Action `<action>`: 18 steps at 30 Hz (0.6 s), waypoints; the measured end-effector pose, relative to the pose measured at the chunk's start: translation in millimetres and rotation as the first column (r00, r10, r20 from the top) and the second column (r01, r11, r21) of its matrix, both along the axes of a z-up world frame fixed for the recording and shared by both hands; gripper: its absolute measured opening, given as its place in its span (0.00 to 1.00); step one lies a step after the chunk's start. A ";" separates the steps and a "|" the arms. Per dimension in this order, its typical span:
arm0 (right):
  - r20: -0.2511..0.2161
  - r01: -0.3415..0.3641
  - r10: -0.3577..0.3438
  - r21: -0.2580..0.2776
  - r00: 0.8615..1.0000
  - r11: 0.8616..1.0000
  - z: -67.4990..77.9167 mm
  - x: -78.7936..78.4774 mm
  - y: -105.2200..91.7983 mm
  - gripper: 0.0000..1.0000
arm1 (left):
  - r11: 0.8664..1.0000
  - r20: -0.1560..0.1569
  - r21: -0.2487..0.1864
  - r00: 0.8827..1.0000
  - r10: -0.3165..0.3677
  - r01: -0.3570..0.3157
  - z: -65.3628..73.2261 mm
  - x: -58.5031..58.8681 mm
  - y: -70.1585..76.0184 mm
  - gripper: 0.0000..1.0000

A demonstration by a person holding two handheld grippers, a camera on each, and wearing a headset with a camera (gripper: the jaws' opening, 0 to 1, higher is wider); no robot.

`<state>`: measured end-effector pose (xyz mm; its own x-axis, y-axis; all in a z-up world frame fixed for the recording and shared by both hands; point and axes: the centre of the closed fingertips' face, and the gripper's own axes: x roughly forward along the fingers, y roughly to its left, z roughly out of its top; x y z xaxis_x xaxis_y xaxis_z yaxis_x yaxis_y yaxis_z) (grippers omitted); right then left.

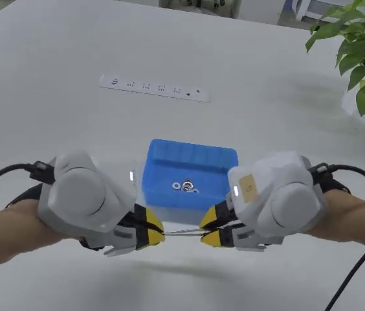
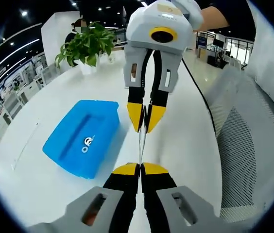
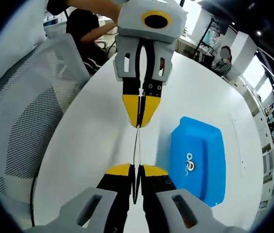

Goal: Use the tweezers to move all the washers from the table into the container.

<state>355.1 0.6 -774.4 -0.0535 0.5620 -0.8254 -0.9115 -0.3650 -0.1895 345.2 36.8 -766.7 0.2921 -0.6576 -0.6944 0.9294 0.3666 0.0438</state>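
The thin metal tweezers [image 1: 182,232] lie level between my two grippers, just above the table's front edge. My left gripper [image 1: 158,234] is shut on one end and my right gripper [image 1: 207,231] is shut on the other. In the left gripper view my jaws [image 2: 140,167] pinch the tweezers [image 2: 141,145], with the right gripper [image 2: 146,122] facing me. In the right gripper view the tweezers [image 3: 136,145] run from my gripper [image 3: 136,169] to the left gripper [image 3: 139,117]. Just behind stands the blue container [image 1: 163,165], which has a few washers [image 1: 186,186] in it.
A white power strip [image 1: 154,88] lies further back on the white table. A green plant [image 1: 360,52] stands at the right rear. A mesh chair [image 3: 35,111] is by the table's near side. People sit in the background.
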 end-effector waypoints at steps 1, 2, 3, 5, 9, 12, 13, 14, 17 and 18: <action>-0.002 0.001 -0.001 -0.006 1.000 1.000 -6.1 0.8 0.9 0.08 | 1.000 -0.007 0.013 1.000 -0.006 0.006 -5.6 1.6 0.2 0.06; -0.007 0.006 -0.006 -0.009 1.000 1.000 -10.1 1.2 1.3 0.08 | 1.000 -0.016 0.023 1.000 -0.011 0.012 -9.6 2.1 1.0 0.06; -0.020 0.026 -0.027 -0.007 0.999 1.000 -14.8 2.5 2.3 0.08 | 0.999 -0.025 0.039 0.999 -0.022 0.023 -15.5 3.1 1.9 0.05; -0.051 0.059 -0.059 -0.012 0.997 0.998 -21.7 2.2 2.3 0.08 | 0.999 -0.044 0.044 0.999 -0.014 0.016 -23.1 6.8 3.6 0.06; -0.036 0.075 -0.076 -0.023 0.996 0.997 -34.2 6.9 1.4 0.09 | 0.999 -0.088 0.045 0.996 0.007 -0.003 -33.6 10.7 2.2 0.06; -0.059 0.098 -0.100 -0.032 0.993 0.995 -38.5 9.2 0.0 0.09 | 0.998 -0.122 0.065 0.992 0.017 -0.009 -44.0 11.8 3.8 0.06; -0.057 0.109 -0.110 -0.025 0.992 0.994 -40.0 12.6 1.8 0.09 | 0.999 -0.085 0.038 0.996 0.031 -0.027 -38.1 19.3 1.4 0.06; -0.048 0.107 -0.108 -0.024 0.993 0.994 -37.9 14.6 1.6 0.09 | 0.998 -0.123 0.039 0.991 0.055 -0.051 -37.3 16.0 1.9 0.06; -0.051 0.108 -0.110 -0.035 0.993 0.994 -37.4 14.3 2.0 0.10 | 0.999 -0.123 0.042 0.992 0.035 -0.030 -36.5 15.3 0.6 0.06; -0.040 0.096 -0.098 -0.040 0.994 0.995 -37.2 14.1 1.9 0.11 | 0.999 -0.133 0.036 0.990 0.044 -0.040 -35.8 14.3 0.0 0.07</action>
